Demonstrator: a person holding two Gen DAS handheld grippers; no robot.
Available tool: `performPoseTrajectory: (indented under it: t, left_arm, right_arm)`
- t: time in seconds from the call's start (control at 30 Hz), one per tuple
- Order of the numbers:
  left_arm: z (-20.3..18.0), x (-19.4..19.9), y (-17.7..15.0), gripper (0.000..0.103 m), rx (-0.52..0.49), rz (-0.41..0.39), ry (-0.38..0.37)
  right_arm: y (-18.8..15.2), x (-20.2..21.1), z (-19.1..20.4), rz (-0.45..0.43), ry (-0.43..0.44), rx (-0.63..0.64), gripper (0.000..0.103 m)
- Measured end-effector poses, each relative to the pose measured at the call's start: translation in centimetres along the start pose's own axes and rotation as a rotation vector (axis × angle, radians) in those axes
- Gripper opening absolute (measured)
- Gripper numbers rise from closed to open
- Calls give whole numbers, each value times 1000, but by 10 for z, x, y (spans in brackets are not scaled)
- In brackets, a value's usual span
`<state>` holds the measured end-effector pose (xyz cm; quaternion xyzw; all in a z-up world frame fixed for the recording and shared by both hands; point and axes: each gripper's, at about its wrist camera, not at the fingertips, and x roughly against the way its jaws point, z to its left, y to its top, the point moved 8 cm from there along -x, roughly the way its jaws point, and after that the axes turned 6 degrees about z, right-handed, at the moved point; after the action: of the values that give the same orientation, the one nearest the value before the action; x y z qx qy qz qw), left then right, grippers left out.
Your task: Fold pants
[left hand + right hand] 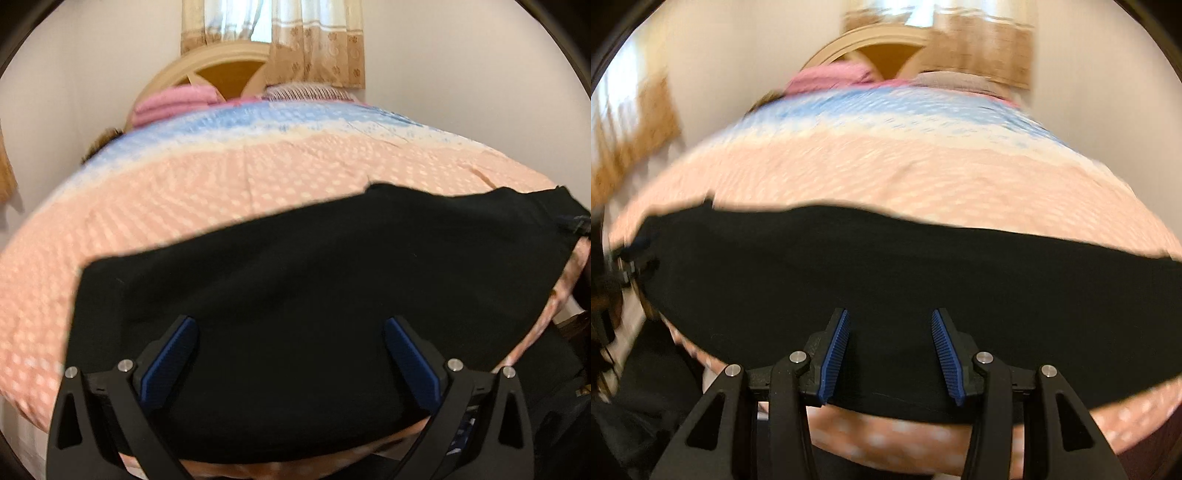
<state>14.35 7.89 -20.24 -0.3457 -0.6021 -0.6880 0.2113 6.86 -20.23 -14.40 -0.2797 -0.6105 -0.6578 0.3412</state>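
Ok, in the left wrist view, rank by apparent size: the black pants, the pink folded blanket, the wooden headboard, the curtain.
1. black pants, by far the largest, though nearest the camera.
2. curtain.
3. wooden headboard and pink folded blanket look alike; both partly hidden, so unranked.

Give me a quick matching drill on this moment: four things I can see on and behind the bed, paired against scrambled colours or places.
Things:
1. pants
2. bedspread
3. folded blanket
4. curtain

Descriptions:
A. pink, at the far end by the headboard
B. black, spread flat under both grippers
C. beige with a flower pattern, hanging on the wall behind
D. peach with pale dots, blue band farther away

Pairs: 1-B, 2-D, 3-A, 4-C
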Motion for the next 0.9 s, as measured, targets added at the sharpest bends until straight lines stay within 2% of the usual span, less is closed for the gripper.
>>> performPoseTrajectory:
  t: [0.1,0.23,0.33,0.5,0.6,0.77,0.9]
  left_arm:
    - [13,6,7,103,24,-31,37]
    - [46,9,10,103,119,-47,87]
    - [68,3,2,103,186,-26,118]
    - [81,-7,-10,103,224,4,156]
    - [82,-8,-11,103,209,10,192]
    - [91,-7,-13,103,229,14,221]
    - [103,-12,-19,103,291,23,187]
  right_arm:
    - [3,34,-68,-79,-70,-144,49]
    - [-6,81,-166,-171,-153,-363,49]
    - [-17,97,-211,-201,-190,-448,49]
    - [-22,84,-248,-161,-143,-490,49]
    - [-11,72,-260,-160,-61,-491,49]
    - [15,50,-262,-142,31,-449,48]
    - [22,38,-253,-101,74,-398,48]
